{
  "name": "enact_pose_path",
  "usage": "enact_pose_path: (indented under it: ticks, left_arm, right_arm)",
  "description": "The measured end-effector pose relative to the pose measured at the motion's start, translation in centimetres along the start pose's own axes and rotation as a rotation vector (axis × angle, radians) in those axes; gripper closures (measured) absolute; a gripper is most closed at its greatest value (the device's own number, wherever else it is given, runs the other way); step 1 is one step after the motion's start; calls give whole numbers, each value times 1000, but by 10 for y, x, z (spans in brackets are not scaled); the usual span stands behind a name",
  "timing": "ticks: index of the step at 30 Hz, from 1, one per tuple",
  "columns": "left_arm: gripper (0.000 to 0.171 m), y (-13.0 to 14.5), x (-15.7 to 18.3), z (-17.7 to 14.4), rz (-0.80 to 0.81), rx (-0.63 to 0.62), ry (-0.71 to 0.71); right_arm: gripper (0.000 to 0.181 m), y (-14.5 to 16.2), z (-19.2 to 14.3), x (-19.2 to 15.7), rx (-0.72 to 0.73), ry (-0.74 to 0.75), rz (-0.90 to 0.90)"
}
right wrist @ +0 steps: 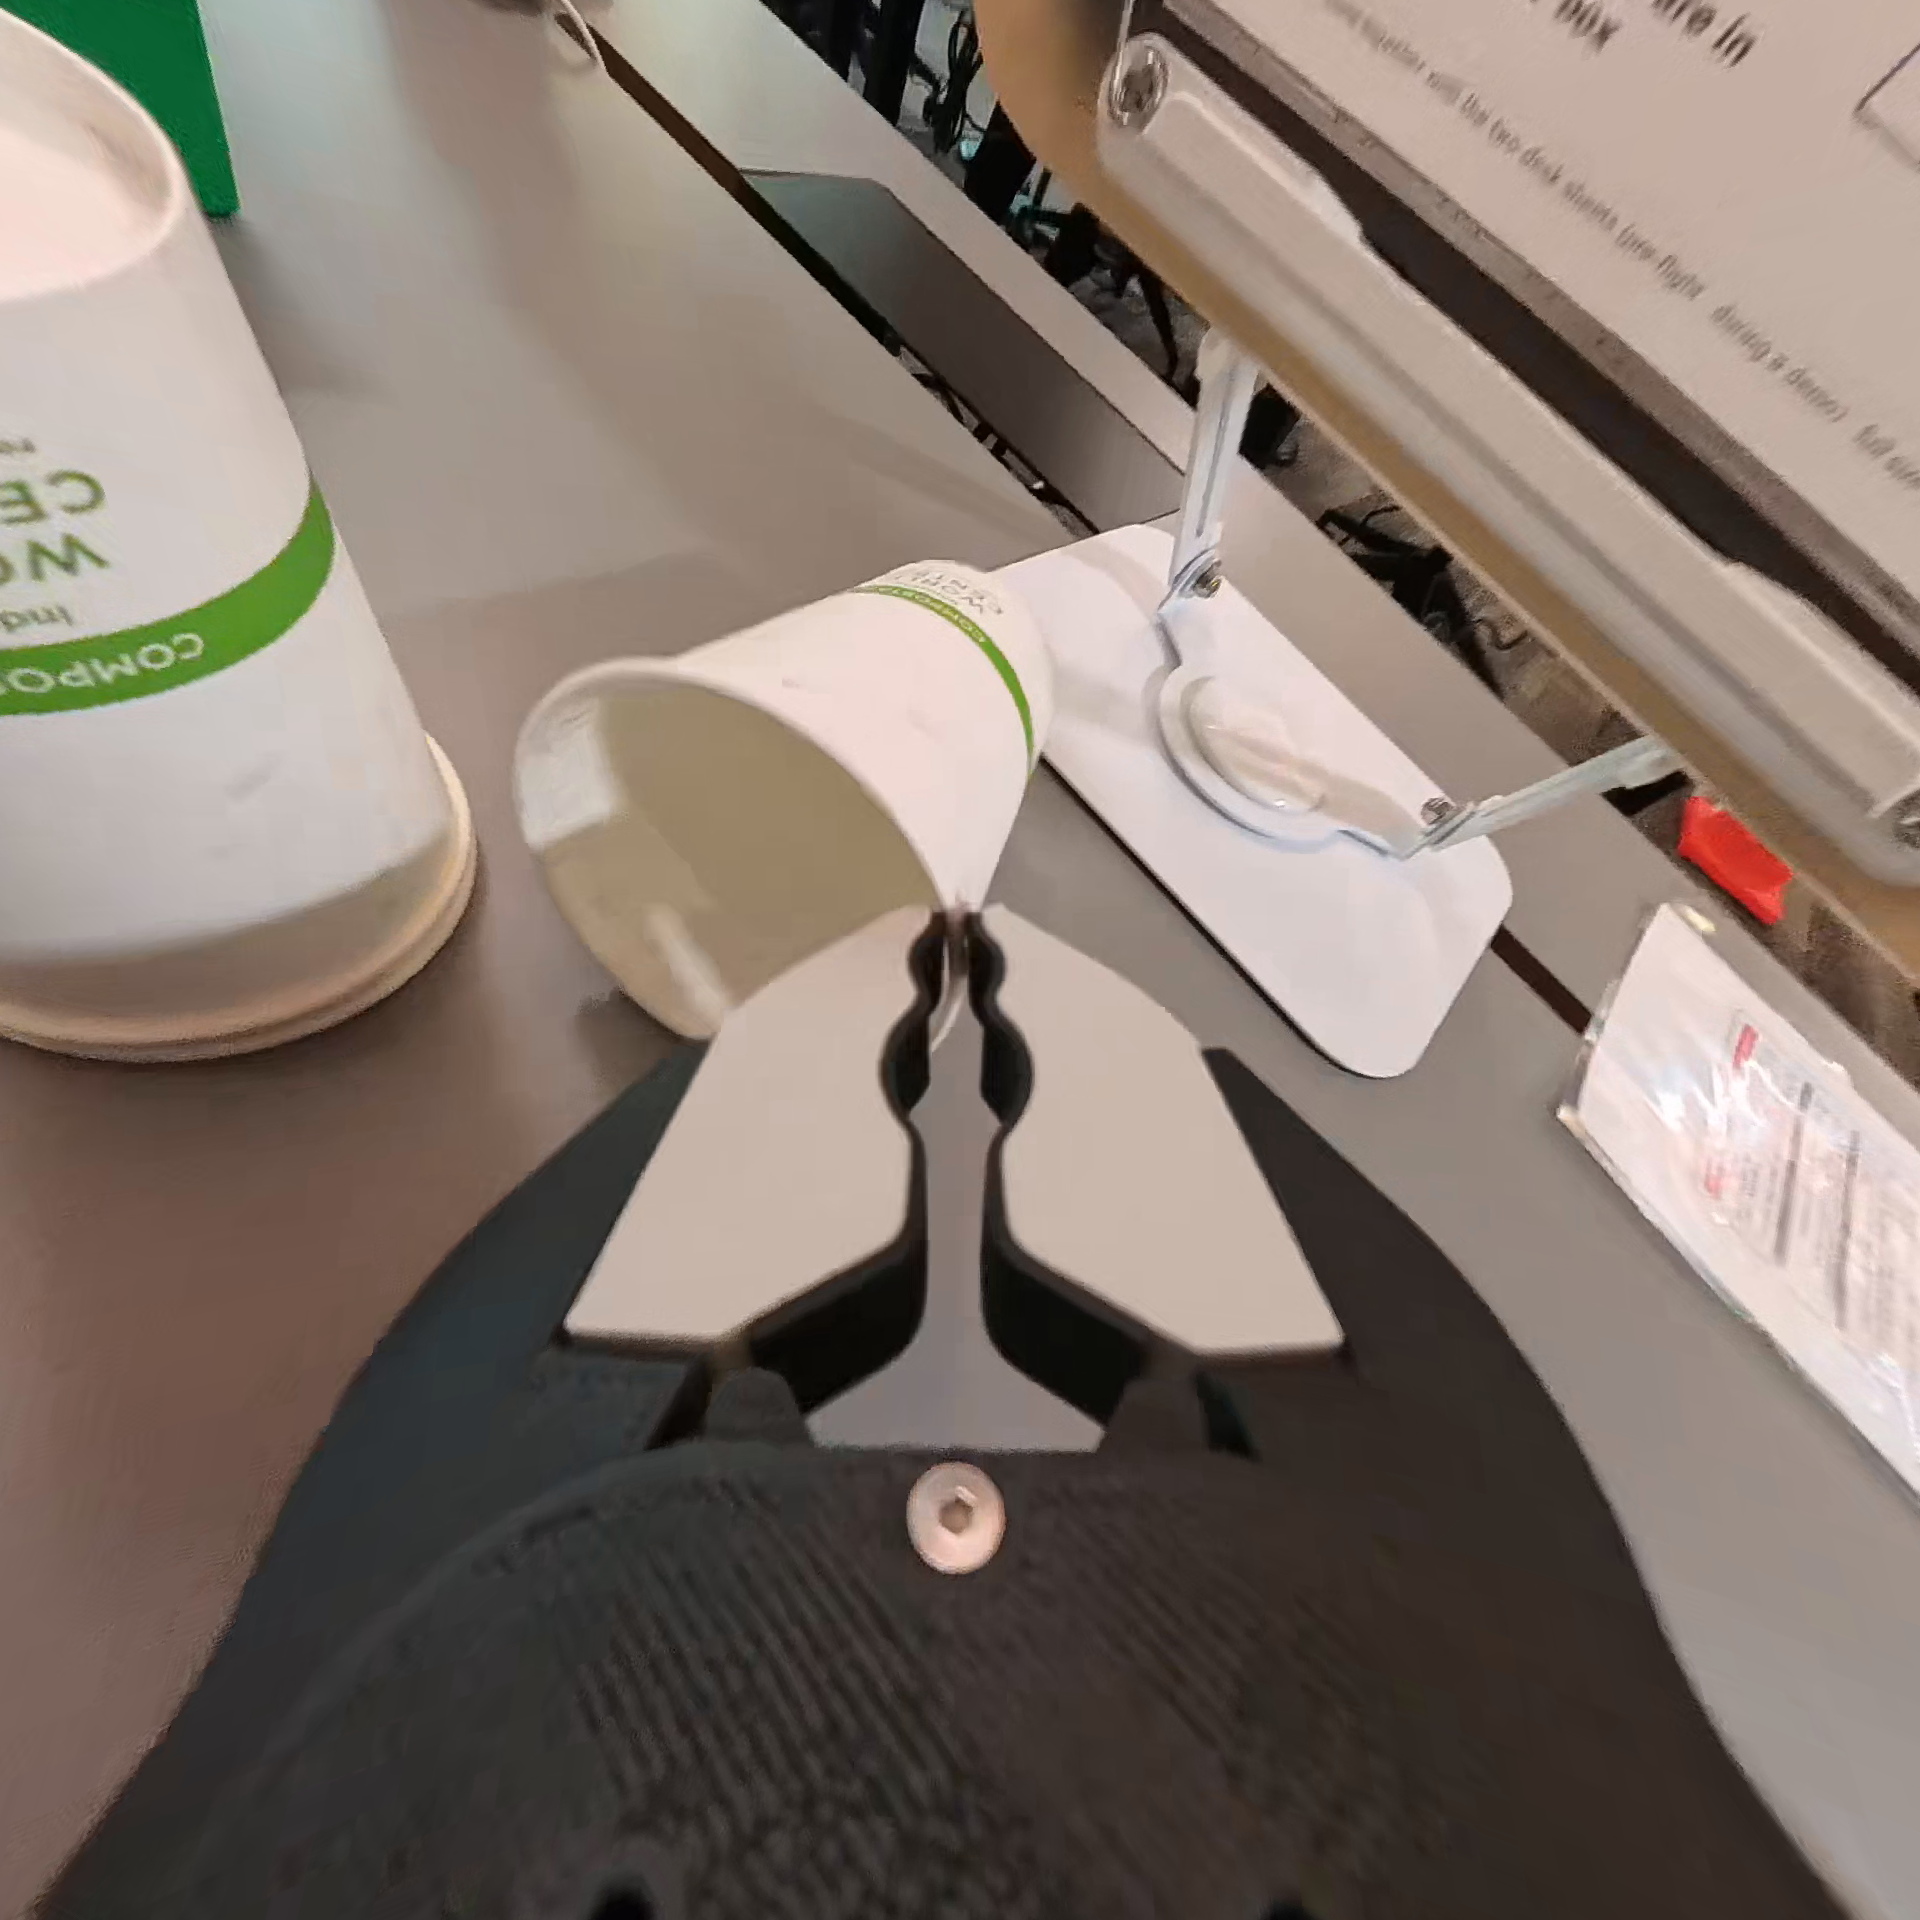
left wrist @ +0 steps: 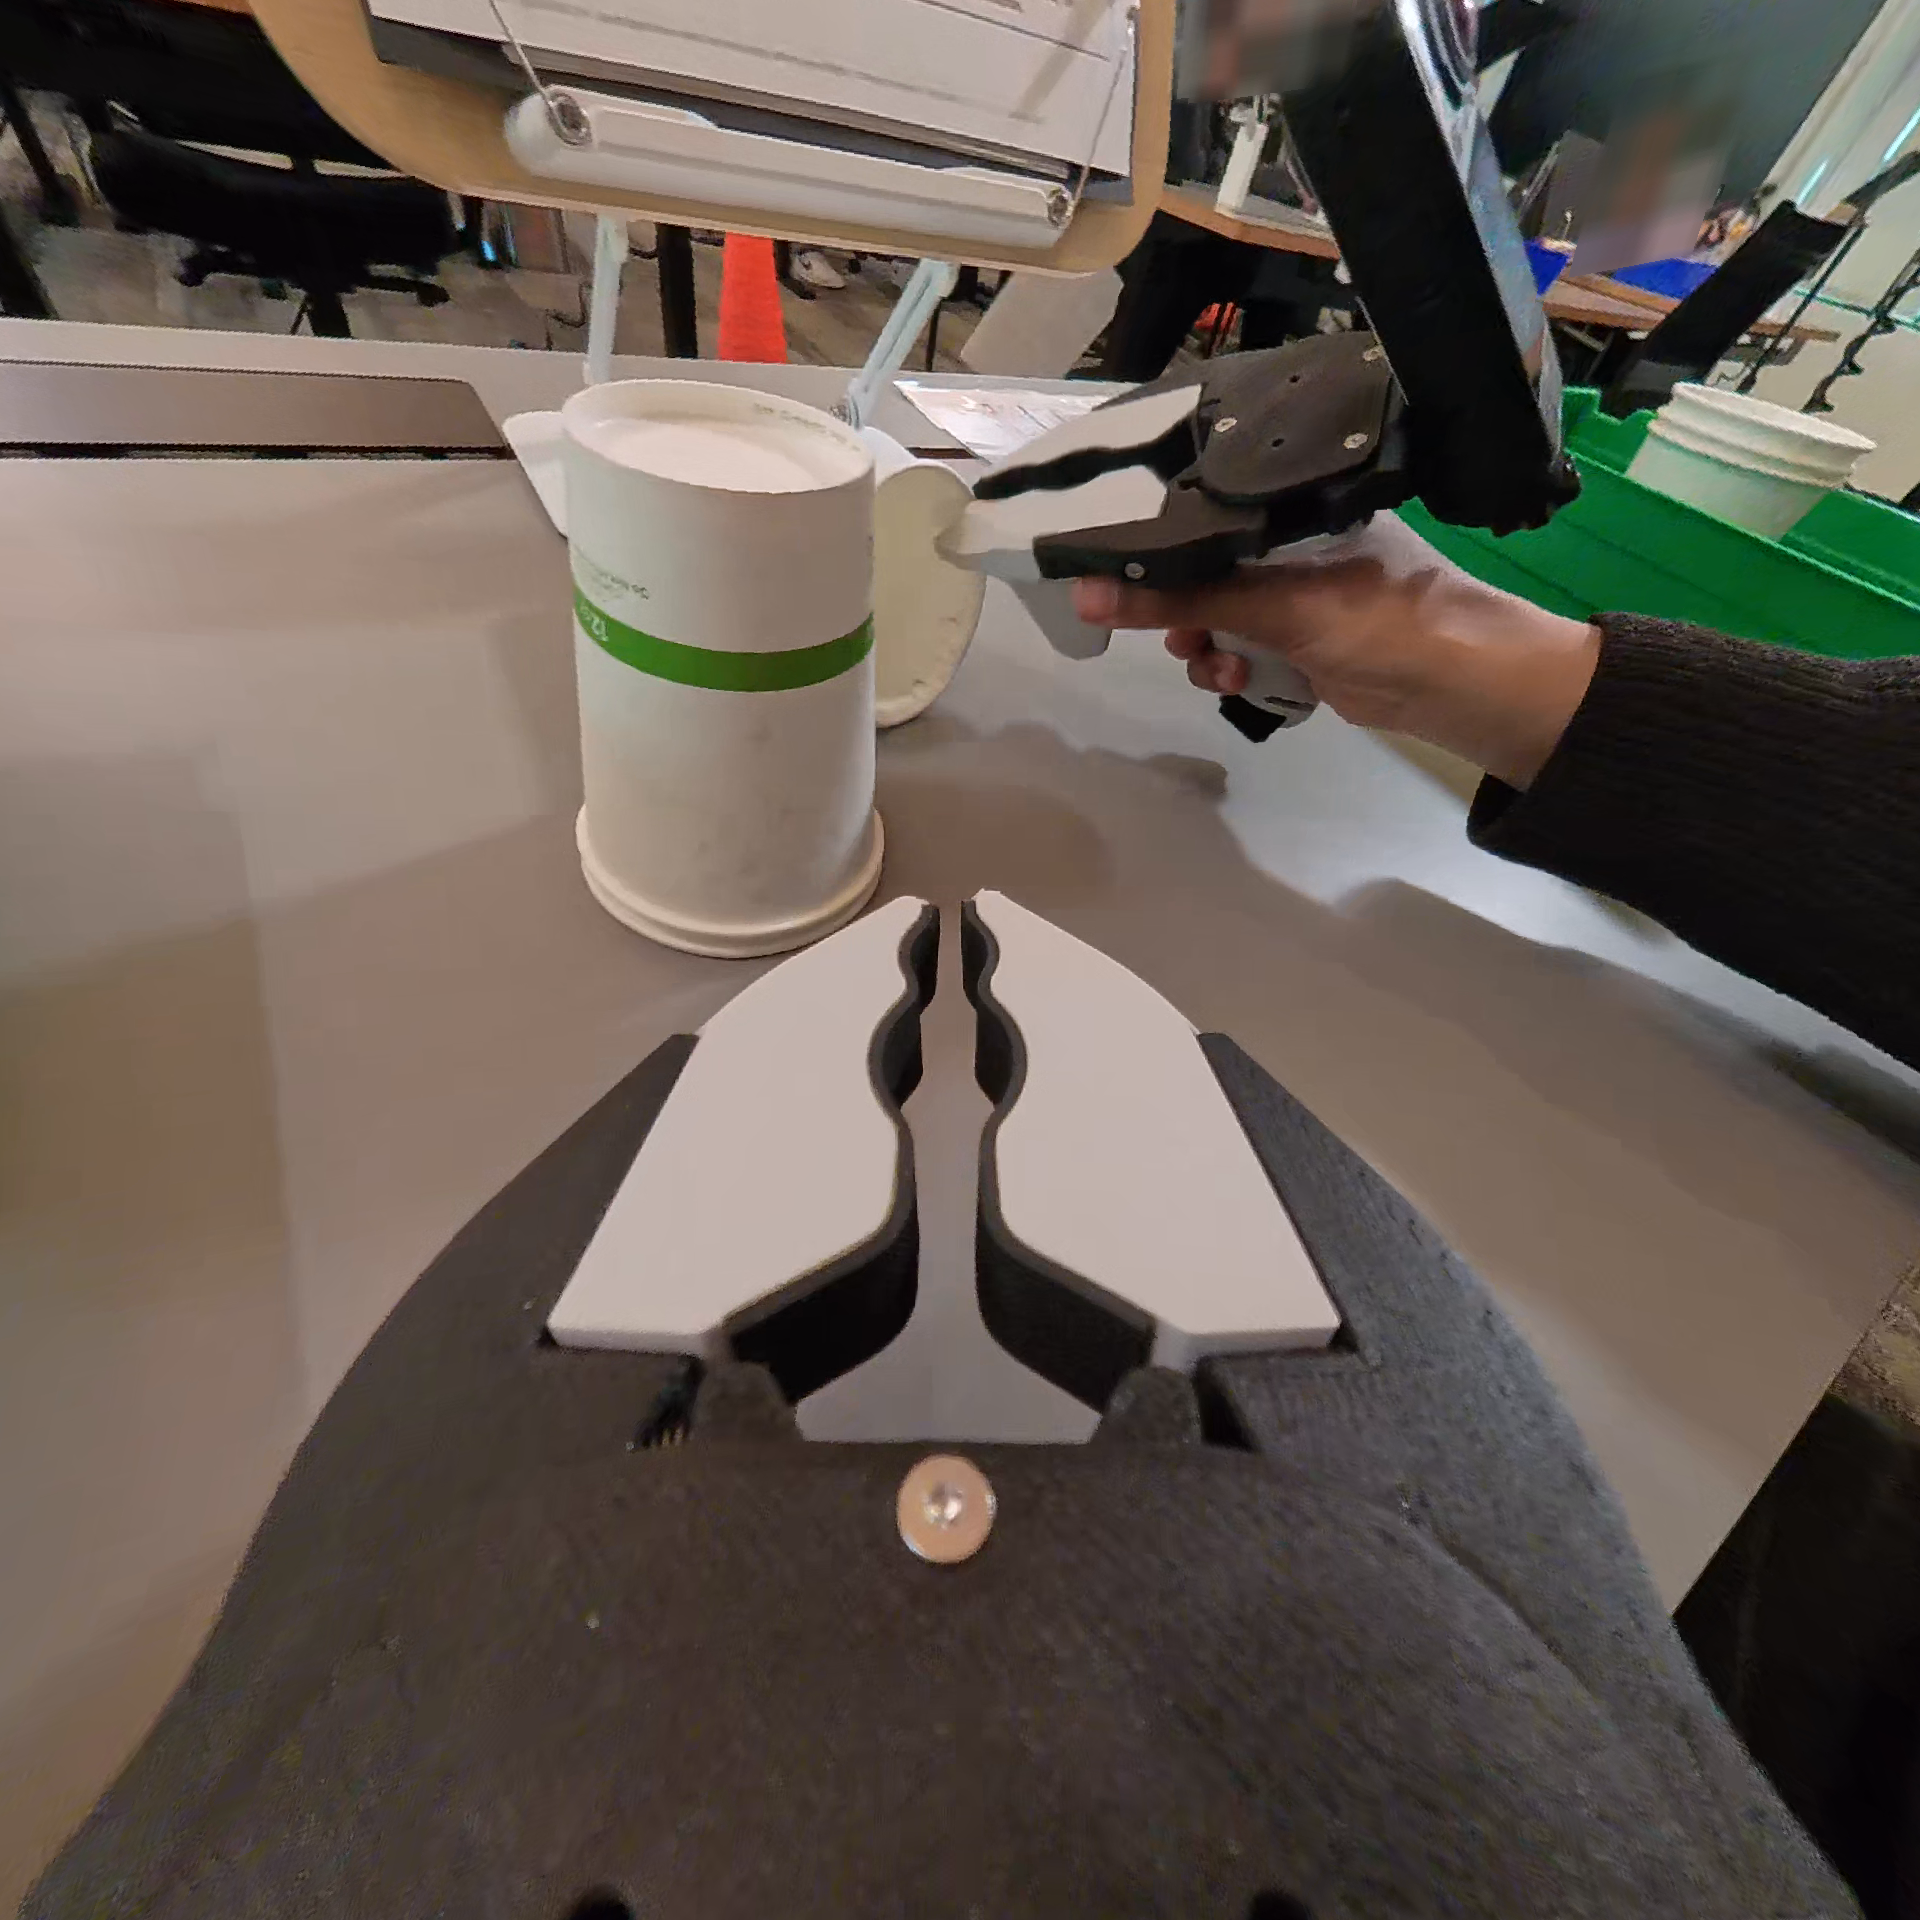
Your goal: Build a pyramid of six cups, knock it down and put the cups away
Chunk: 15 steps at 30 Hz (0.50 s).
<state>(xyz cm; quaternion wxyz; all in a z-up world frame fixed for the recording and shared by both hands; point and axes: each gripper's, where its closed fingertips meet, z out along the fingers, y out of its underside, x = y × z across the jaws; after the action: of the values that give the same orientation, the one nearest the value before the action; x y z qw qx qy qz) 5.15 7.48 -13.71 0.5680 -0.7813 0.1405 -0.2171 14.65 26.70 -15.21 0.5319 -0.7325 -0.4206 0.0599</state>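
My right gripper (right wrist: 961, 920) is shut on the rim of a white paper cup with a green band (right wrist: 810, 769). The cup lies tilted on its side, with its mouth toward the camera. The left wrist view shows the same gripper (left wrist: 971, 525) pinching that cup (left wrist: 925, 592) at the rim, with a hand on its handle. A second white cup with a green band (left wrist: 727, 665) stands upside down on the grey table (left wrist: 312, 935); it also shows in the right wrist view (right wrist: 156, 623). My left gripper (left wrist: 948, 904) is shut on nothing, just in front of the upside-down cup's rim.
A clipboard stand (left wrist: 779, 104) hangs over the far table edge on a white base (right wrist: 1299, 883). A green bin (left wrist: 1662, 561) with another white cup (left wrist: 1756, 457) is at the right. A clear card holder (right wrist: 1766, 1143) lies right of my right gripper. An orange cone (left wrist: 750, 301) stands beyond.
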Motion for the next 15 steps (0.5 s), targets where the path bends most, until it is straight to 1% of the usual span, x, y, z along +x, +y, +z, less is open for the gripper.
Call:
enact_pose_path:
  ticks: [3,8,10,11,15]
  left_arm:
    - [167,-1,-2,-1,-22,8,6]
    - [166,-2,1,4,-4,3,24]
    - [164,-4,6,10,25,3,33]
    - [159,-6,8,14,41,1,29]
    - [147,-17,14,32,151,20,-19]
  right_arm:
    - [178,-3,-9,9,15,27,-44]
    - [178,4,-36,22,42,21,17]
    - [178,9,-52,26,53,3,75]
    - [178,11,-61,27,62,-12,116]
    - [178,18,-102,31,98,-110,333]
